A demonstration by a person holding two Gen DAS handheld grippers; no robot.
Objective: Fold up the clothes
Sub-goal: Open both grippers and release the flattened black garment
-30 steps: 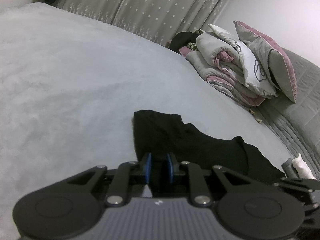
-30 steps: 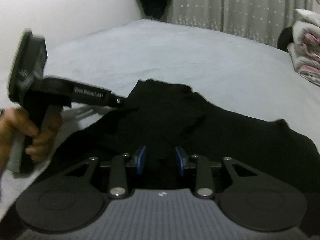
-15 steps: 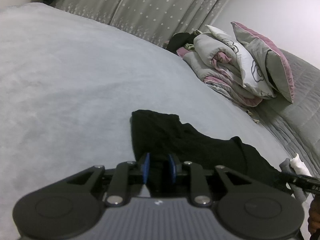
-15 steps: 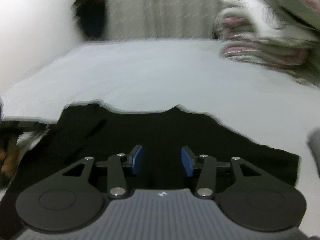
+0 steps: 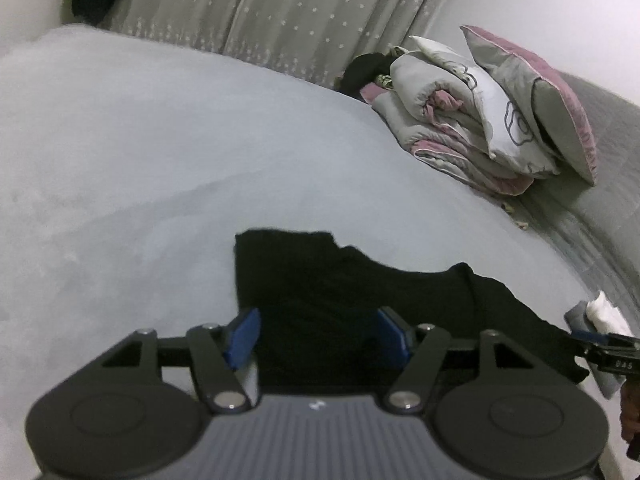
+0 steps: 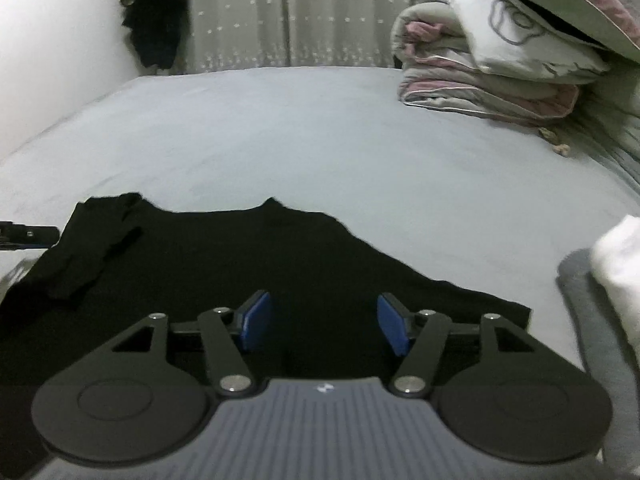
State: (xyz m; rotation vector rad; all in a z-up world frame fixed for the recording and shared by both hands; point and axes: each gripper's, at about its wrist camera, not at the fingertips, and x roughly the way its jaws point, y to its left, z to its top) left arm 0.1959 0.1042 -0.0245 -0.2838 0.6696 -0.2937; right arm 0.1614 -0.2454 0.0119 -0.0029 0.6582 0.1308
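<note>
left gripper (image 5: 318, 334): jaws spread wide, blue pads (image 5: 242, 334) apart, nothing between them; hovers over near edge of shirt
right gripper (image 6: 325, 326): jaws also wide apart, holding nothing; blue pads (image 6: 394, 328) above shirt's near part
contact: cannot tell if either gripper touches the cloth
shirt (image 6: 224, 264): black, spread flat on bed, near front edge; one sleeve (image 6: 96, 248) folded in over the body on the left side in right view; collar bump at far edge
shirt in left view (image 5: 360, 300): runs from just ahead of left gripper off to the right, toward the other gripper's tip (image 5: 600, 350)
other gripper in right view: black tip (image 6: 28, 234) at far left, just beside the sleeve
hand (image 5: 630, 412): sliver at right edge of left view, blurred
bed (image 6: 300, 132): pale grey sheet, mostly bare beyond shirt
white cloth (image 6: 618, 276): on a grey piece (image 6: 592, 320), right of shirt, apart from it
duvet (image 5: 452, 120): folded grey-pink stack at far right of bed
pillow (image 5: 536, 92): leans on the duvet
curtain (image 5: 280, 12): grey, dotted, behind bed
dark clothes (image 6: 154, 12): hanging by curtain, left
</note>
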